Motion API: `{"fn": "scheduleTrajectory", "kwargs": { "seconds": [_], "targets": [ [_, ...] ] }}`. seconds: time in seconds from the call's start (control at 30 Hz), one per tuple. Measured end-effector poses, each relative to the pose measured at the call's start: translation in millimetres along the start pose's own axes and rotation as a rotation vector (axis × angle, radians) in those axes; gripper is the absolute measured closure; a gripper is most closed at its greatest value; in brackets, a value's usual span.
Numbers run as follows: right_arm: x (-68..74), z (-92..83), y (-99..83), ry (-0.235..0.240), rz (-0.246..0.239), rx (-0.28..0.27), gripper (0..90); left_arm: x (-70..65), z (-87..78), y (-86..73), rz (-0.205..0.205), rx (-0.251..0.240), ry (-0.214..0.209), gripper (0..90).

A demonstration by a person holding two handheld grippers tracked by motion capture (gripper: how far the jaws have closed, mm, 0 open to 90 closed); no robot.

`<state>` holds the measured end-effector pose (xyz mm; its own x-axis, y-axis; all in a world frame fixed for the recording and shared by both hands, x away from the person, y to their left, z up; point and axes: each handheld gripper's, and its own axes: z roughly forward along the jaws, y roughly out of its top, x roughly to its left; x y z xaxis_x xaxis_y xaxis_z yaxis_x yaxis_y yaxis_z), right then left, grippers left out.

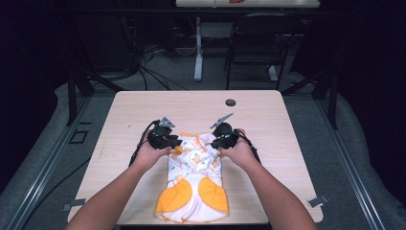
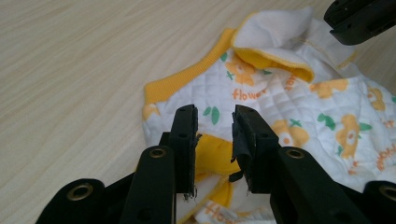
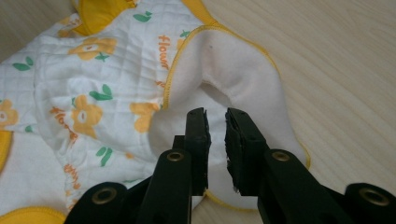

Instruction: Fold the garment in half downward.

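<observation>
A: High view puts the baby garment on the counter, near the person's edge, with the left claw and right claw both at its far end. What worries you?

B: The grips. In the left gripper view the left claw's jaws stand a narrow gap apart over yellow fabric. I judge they have cloth pinched between them, but the bite looks shallow.

A: And the right one?

B: Similar. In the right gripper view its jaws are nearly closed over the white fleece lining of a turned-back flap. Whether they truly hold it I cannot tell for sure.

A: So a slip?

B: Likely, if either hand lifts quickly. Quilted cloth is soft and thick, so a thin pinch could pull free and one side would drop.

A: Anything else?

B: Uneven pulling. If the hands move apart at different rates, the garment could twist or bunch rather than lie flat, and the yellow ribbed hem might fold under.
</observation>
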<state>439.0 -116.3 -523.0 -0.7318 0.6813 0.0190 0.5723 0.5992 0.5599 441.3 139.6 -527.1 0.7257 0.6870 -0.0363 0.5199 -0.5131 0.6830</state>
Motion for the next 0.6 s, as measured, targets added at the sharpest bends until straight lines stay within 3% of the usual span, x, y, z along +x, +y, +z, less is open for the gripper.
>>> {"fn": "scheduleTrajectory", "kwargs": {
  "seconds": [0.27,0.5,0.6],
  "targets": [
    [-10.5,13.5,4.4,-0.046,0.022,0.002,76.6,13.1,10.5,-3.6,-0.014,0.024,0.015,68.7],
    [-19.0,19.0,13.3,-0.058,0.016,-0.027,71.8,23.5,16.5,-7.4,-0.025,0.035,0.035,66.3],
    [-22.2,22.6,15.6,-0.065,0.022,-0.011,69.8,27.6,20.0,-9.3,-0.036,0.041,0.042,63.9]
  ]
}}
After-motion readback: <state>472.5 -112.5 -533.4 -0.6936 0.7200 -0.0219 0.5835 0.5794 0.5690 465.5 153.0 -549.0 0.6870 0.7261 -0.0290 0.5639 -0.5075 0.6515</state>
